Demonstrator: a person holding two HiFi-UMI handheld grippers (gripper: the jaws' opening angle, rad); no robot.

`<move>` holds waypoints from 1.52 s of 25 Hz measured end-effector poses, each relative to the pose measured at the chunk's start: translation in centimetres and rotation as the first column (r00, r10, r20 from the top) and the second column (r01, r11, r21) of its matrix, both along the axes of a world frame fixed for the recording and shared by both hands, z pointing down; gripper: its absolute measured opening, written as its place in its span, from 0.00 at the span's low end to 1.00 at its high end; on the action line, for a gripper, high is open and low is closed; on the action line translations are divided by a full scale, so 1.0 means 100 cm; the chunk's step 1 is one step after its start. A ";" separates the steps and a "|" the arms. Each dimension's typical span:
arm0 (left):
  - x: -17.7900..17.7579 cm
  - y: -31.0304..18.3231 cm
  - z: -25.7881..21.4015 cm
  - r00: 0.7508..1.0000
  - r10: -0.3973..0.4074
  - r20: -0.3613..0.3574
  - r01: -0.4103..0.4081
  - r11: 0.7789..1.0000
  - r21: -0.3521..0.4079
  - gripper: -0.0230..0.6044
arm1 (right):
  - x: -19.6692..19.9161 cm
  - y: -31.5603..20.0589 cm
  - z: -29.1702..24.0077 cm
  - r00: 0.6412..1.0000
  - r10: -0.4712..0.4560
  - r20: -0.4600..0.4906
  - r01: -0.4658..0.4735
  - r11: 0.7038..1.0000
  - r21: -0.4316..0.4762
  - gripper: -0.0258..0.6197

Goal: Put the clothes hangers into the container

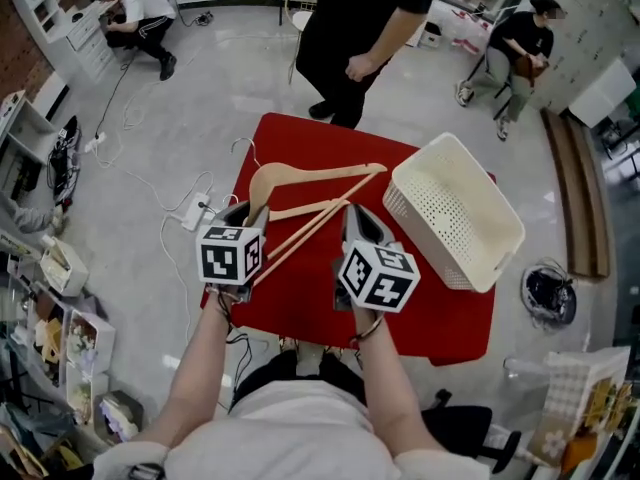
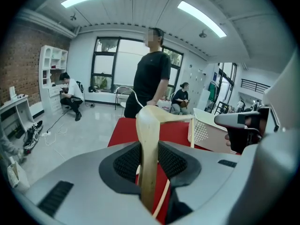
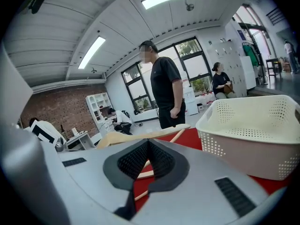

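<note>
A wooden clothes hanger (image 1: 310,175) hangs above the red table (image 1: 300,303), with its wide shoulder end clamped in my left gripper (image 1: 252,211). In the left gripper view the hanger (image 2: 149,125) stands upright between the dark pads of that gripper (image 2: 149,150). My right gripper (image 1: 352,214) is just right of the hanger's thin bars. In the right gripper view its jaws (image 3: 148,144) meet at the tips, and the hanger (image 3: 140,136) runs beyond them, with its bars showing through the gap below. The white perforated basket (image 1: 420,213) sits tilted at the table's right (image 3: 253,139).
A person in black (image 1: 355,28) stands at the table's far edge. Another person sits at the back right (image 1: 515,48), and one crouches at the back left (image 1: 135,18). Cables and a power strip (image 1: 195,208) lie on the floor to the left.
</note>
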State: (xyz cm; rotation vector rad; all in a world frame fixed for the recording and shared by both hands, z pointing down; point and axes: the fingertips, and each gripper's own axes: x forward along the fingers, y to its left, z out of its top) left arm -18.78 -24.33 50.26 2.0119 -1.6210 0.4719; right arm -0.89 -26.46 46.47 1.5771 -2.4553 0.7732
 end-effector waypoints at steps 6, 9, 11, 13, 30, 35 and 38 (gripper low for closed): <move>0.028 -0.008 -0.027 0.999 0.045 0.020 -0.046 0.998 0.044 0.22 | 0.028 -0.002 -0.020 0.999 0.035 0.017 -0.036 0.999 0.036 0.06; 0.044 -0.012 -0.039 0.997 0.074 0.024 -0.076 0.995 0.070 0.22 | 0.045 0.000 -0.026 0.998 0.064 0.028 -0.065 0.997 0.050 0.06; 0.057 -0.012 -0.047 0.996 0.090 0.022 -0.092 0.992 0.086 0.22 | 0.059 0.005 -0.030 0.996 0.085 0.036 -0.087 0.995 0.058 0.06; 0.069 -0.011 -0.054 0.995 0.100 0.020 -0.101 0.990 0.099 0.22 | 0.074 0.010 -0.033 0.994 0.104 0.043 -0.107 0.992 0.062 0.06; 0.199 -0.060 -0.102 0.944 0.324 0.064 -0.330 0.924 0.194 0.21 | 0.198 0.016 -0.036 0.950 0.306 0.068 -0.310 0.949 0.062 0.06; 0.245 -0.073 -0.106 0.906 0.415 0.080 -0.423 0.884 0.201 0.20 | 0.234 0.019 -0.035 0.920 0.383 0.079 -0.388 0.920 0.059 0.06; 0.271 -0.083 -0.107 0.877 0.470 0.097 -0.480 0.855 0.196 0.18 | 0.255 0.018 -0.034 0.902 0.425 0.078 -0.430 0.901 0.054 0.06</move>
